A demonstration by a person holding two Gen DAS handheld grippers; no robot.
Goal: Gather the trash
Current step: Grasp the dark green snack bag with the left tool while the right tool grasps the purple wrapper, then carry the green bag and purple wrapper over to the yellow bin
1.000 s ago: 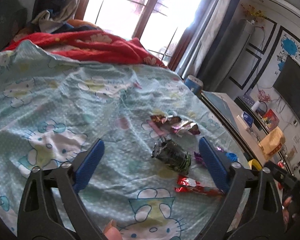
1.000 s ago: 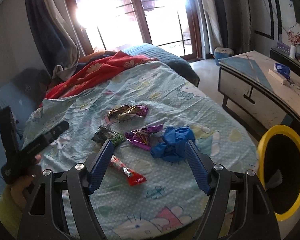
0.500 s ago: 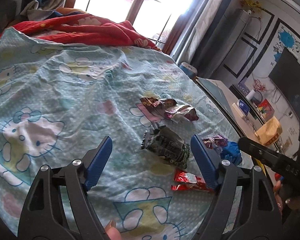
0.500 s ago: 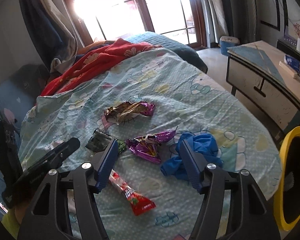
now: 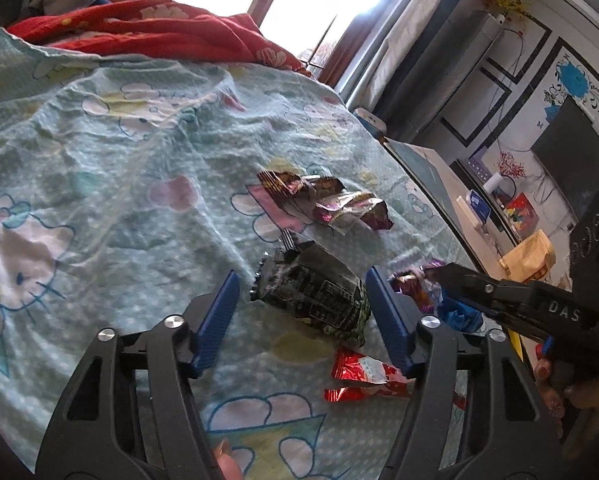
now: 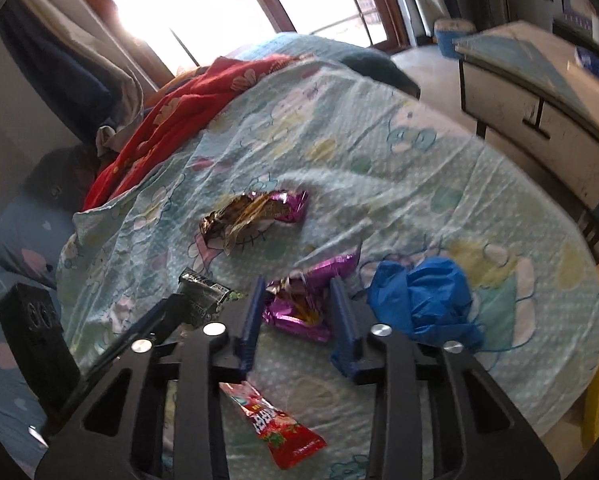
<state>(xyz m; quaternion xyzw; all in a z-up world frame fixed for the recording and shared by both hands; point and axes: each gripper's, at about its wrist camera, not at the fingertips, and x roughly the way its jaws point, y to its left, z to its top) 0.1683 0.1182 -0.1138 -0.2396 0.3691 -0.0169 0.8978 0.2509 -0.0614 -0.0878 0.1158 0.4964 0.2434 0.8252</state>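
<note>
Crumpled dark wrapper (image 5: pixel 315 300) between spread left gripper (image 5: pixel 303 292), purple wrapper (image 6: pixel 303 304), seemingly untouched, inside parted right gripper (image 6: pixel 297 300)

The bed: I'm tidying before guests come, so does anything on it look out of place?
Yes. Litter lies scattered on the cartoon-print bedsheet: a dark green wrapper, two crumpled purple wrappers, a red wrapper and a wadded blue glove. None of it belongs on bedding.
</note>
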